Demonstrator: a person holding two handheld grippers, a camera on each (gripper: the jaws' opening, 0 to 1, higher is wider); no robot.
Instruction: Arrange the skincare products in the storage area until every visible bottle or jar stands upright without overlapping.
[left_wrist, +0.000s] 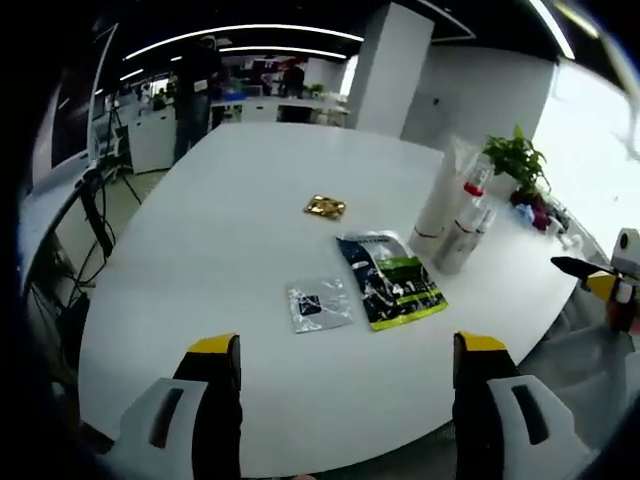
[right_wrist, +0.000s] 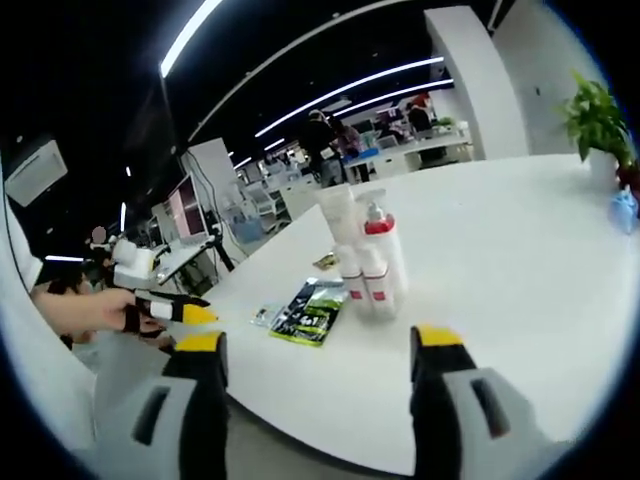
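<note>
in the left gripper view we hold the left gripper (left_wrist: 347, 375) wide open and empty, level above the near edge of the white oval desk (left_wrist: 220, 240), well short of everything. the tall white bottles with red caps (left_wrist: 458, 215) stand clustered upright at the desk's far right; a green-and-black flat sachet (left_wrist: 391, 280), a silver foil sachet (left_wrist: 319, 304) and a small gold packet (left_wrist: 325, 207) lie flat nearby. we judge this the approach step.

in the right gripper view the right gripper (right_wrist: 318, 372) is likewise wide open, empty, aimed at the bottles (right_wrist: 372, 260). the other gripper's yellow-tipped jaws (right_wrist: 172, 311) enter from the left. next we must close in on the bottles without toppling them.
</note>
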